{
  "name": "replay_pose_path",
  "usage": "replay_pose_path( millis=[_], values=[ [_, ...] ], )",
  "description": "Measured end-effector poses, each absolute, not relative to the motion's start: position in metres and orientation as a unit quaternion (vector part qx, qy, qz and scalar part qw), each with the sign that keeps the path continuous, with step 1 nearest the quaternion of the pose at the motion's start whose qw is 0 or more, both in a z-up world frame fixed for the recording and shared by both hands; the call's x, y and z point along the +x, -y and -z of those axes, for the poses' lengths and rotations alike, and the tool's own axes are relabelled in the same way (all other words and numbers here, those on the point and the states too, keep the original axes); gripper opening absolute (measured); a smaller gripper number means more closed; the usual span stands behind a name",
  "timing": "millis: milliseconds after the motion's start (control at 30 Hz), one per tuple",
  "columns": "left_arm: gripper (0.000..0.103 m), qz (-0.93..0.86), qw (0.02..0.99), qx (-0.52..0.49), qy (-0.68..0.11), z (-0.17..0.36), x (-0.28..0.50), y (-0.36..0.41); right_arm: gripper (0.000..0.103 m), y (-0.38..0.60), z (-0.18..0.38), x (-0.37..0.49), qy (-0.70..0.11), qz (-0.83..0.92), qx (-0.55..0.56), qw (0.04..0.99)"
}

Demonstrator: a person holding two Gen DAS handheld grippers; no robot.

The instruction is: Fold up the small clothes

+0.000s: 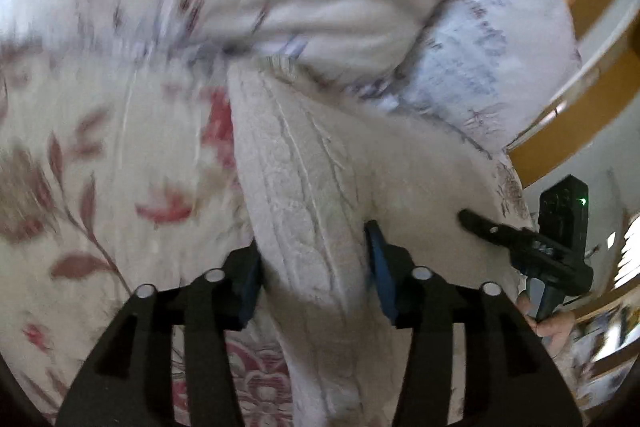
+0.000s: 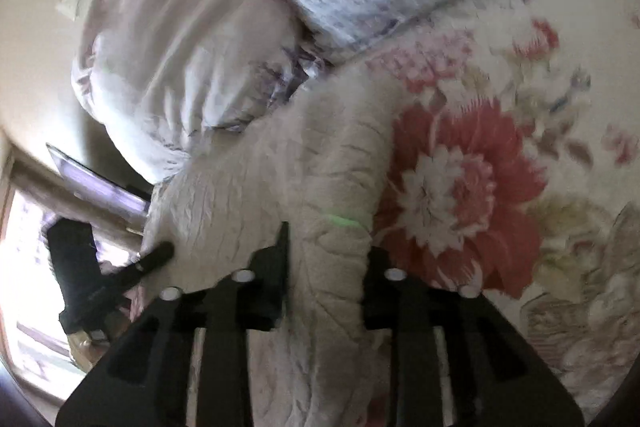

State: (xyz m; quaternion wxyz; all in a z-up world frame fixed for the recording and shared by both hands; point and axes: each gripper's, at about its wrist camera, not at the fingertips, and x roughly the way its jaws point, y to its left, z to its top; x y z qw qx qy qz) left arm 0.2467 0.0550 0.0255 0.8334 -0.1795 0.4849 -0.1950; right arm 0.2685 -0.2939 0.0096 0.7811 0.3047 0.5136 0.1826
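A small white textured garment (image 1: pixel 304 187) is lifted above a floral bedspread (image 1: pixel 100 167). My left gripper (image 1: pixel 316 267) is shut on one bunched edge of it; the cloth runs between the blue pads. My right gripper (image 2: pixel 326 259) is shut on another edge of the same garment (image 2: pixel 312 155). Each gripper shows in the other's view: the right one at the cloth's far right (image 1: pixel 520 239), the left one at the lower left (image 2: pixel 132 267). The cloth hangs stretched between them. Both views are motion-blurred.
The bedspread (image 2: pixel 480 167) has large red flowers. A rumpled pale quilt (image 1: pixel 320 7) and a blue-patterned pillow (image 1: pixel 480 47) lie behind the garment; the quilt also shows in the right wrist view (image 2: pixel 180 67). A wooden bed frame (image 1: pixel 592 67) is at right.
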Motion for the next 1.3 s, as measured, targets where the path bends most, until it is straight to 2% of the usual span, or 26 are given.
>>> replay_pose_path(
  millis=[133,300,333,367,433,533,633,667,800,900,1067,1200,1300],
  values=[
    [0.071,0.179,0.851,-0.158,-0.467,-0.029,0.238,-0.061,0.035,0.306,-0.018,0.262,-0.504,-0.177,0.315,0.784],
    [0.078,0.165,0.864,-0.123,-0.459,-0.033,0.232,-0.057,0.035,0.316,-0.027,0.262,-0.483,-0.161,0.319,0.799],
    [0.079,0.163,0.865,-0.122,-0.458,-0.032,0.232,-0.058,0.030,0.316,-0.027,0.262,-0.482,-0.161,0.318,0.801],
    [0.080,0.160,0.866,-0.120,-0.459,-0.032,0.236,-0.056,0.020,0.313,-0.027,0.262,-0.480,-0.158,0.308,0.806],
    [0.085,0.153,0.868,-0.114,-0.459,-0.030,0.237,-0.057,0.020,0.299,-0.026,0.265,-0.486,-0.123,0.255,0.827],
    [0.085,0.142,0.873,-0.102,-0.454,-0.031,0.237,-0.051,0.021,0.294,-0.019,0.269,-0.496,-0.101,0.238,0.829],
    [0.084,0.130,0.893,-0.074,-0.425,-0.045,0.224,-0.046,0.037,0.291,-0.030,0.264,-0.489,-0.084,0.196,0.845],
    [0.083,0.128,0.899,-0.067,-0.414,-0.049,0.218,-0.045,0.039,0.289,-0.036,0.260,-0.480,-0.079,0.183,0.854],
    [0.083,0.139,0.927,-0.026,-0.347,-0.071,0.184,-0.037,0.042,0.278,-0.065,0.234,-0.426,-0.118,0.145,0.885],
    [0.083,0.169,0.929,-0.007,-0.329,-0.078,0.166,-0.024,0.043,0.266,-0.071,0.221,-0.414,-0.155,0.131,0.887],
    [0.083,0.196,0.916,0.021,-0.349,-0.065,0.158,-0.001,0.043,0.245,-0.056,0.215,-0.447,-0.166,0.087,0.875],
    [0.083,0.164,0.900,0.041,-0.402,-0.036,0.170,0.008,0.044,0.240,-0.044,0.207,-0.461,-0.141,0.065,0.874],
    [0.083,0.161,0.892,0.014,-0.422,-0.024,0.172,0.001,0.045,0.235,-0.044,0.201,-0.458,-0.130,0.053,0.878]
  ],
)
